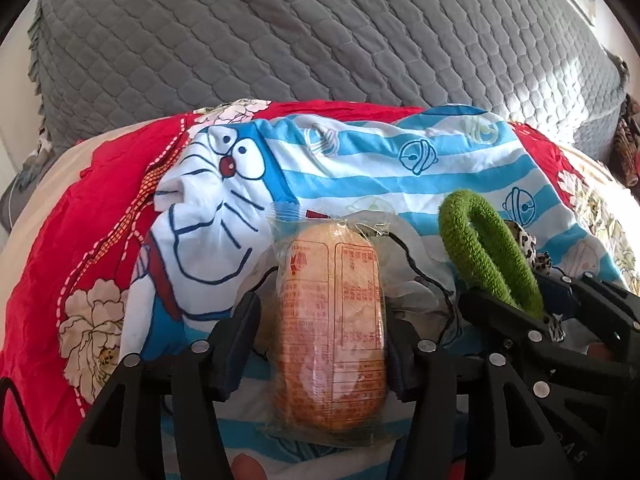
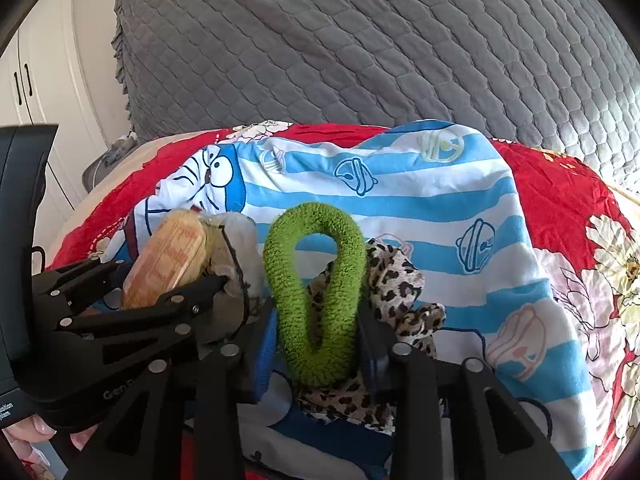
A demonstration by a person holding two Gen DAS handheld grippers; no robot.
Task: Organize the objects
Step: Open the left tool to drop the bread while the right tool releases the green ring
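Straddling a wrapped bread bun (image 1: 332, 328) at 6 o'clock, the left tool (image 1: 324, 344) stands spread; at its 3 o'clock the right tool (image 2: 320, 344) brackets a green scrunchie (image 2: 316, 292) on the Doraemon sheet (image 2: 440, 208), grip uncertain.

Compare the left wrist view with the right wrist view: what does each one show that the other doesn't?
Only the left wrist view shows the printed label panel on the wrapped bread head-on, between the left gripper fingers, and a striped object at the far right edge.

Only the right wrist view shows the white cabinet doors and most of the leopard-print cloth under the green hair tie, which sits between the right gripper fingers.

Both show the bread, hair tie, blue striped cartoon sheet, red floral blanket and grey quilt.
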